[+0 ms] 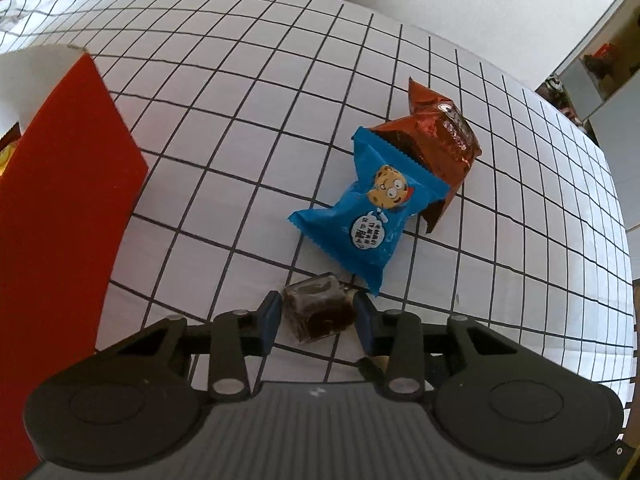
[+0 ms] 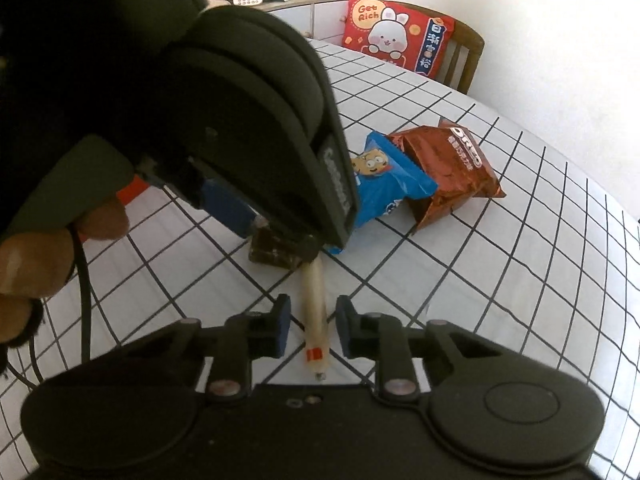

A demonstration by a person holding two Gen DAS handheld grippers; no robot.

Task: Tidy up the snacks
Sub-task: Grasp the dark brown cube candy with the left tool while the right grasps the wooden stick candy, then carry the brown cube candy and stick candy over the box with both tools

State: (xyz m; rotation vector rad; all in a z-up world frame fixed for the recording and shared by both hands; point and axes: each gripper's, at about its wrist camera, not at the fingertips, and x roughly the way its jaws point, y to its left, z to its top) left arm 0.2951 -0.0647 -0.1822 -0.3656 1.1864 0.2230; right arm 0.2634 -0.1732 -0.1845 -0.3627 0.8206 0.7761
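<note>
Left gripper [image 1: 316, 316]: pads pressed on one dark clear-wrapped snack cube [image 1: 318, 312], ready to lift.
Right gripper [image 2: 310, 330]: jaws narrowly astride one pale sausage stick [image 2: 314, 312], gaps visible (not yet pinched).
Farther right: one blue cookie packet [image 1: 366, 216] overlapping one brown foil Oreo packet [image 1: 436, 140].
Far left: red box [image 1: 60, 208], likely the destination.

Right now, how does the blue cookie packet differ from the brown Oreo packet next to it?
The blue cookie packet shows a cartoon cookie face; the brown Oreo packet shows white lettering. The blue packet is matte blue, while the brown one is shiny and foil-like. The blue packet lies flat, with one end over the brown packet, which looks puffier and more crumpled. Both rest sealed on the grid-patterned tablecloth, touching each other.
</note>
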